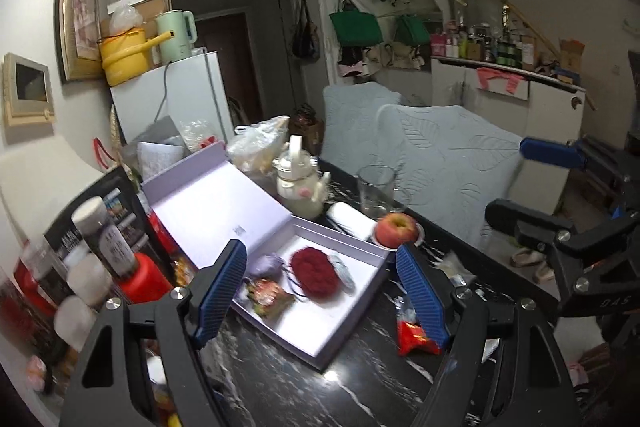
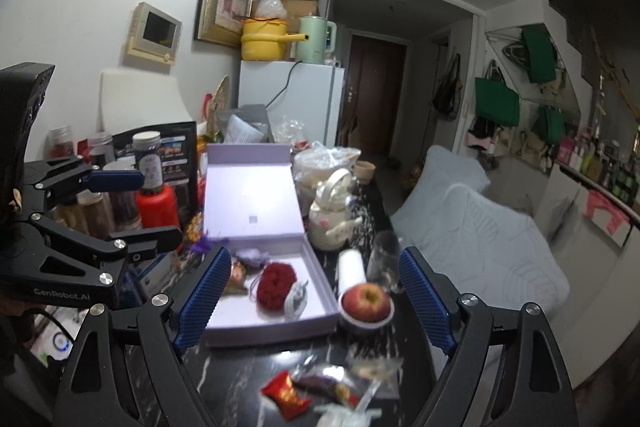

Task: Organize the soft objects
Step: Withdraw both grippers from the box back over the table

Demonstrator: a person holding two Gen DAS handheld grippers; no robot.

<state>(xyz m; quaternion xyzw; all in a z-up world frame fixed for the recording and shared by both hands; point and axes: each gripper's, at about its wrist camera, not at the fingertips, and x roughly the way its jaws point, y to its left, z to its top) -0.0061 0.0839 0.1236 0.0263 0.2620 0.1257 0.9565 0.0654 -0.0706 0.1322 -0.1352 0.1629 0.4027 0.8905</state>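
Observation:
An open lilac box [image 1: 320, 337] [image 2: 320, 293] lies on the dark marble table. Inside it are a red knitted pouch [image 1: 314, 275] [image 2: 275, 285], a lilac pouch [image 1: 266, 263] [image 2: 251, 256], a grey-white pouch [image 1: 344, 273] [image 2: 296, 301] and a brownish patterned pouch [image 1: 269, 295] [image 2: 236, 277]. My left gripper [image 1: 322, 297] is open and empty above the box's near edge. My right gripper [image 2: 316, 301] is open and empty, above the table in front of the box. The right gripper also shows at the right of the left wrist view [image 1: 520, 183].
An apple [image 1: 396, 229] [image 2: 368, 301] on a small dish, a glass [image 1: 374, 191] [image 2: 384, 261], a white roll [image 2: 352, 267] and a teapot [image 1: 298, 183] [image 2: 332, 215] stand beside the box. A red snack packet [image 1: 416, 341] [image 2: 286, 393] and wrappers lie near. Jars and a red bottle [image 1: 144, 283] stand left.

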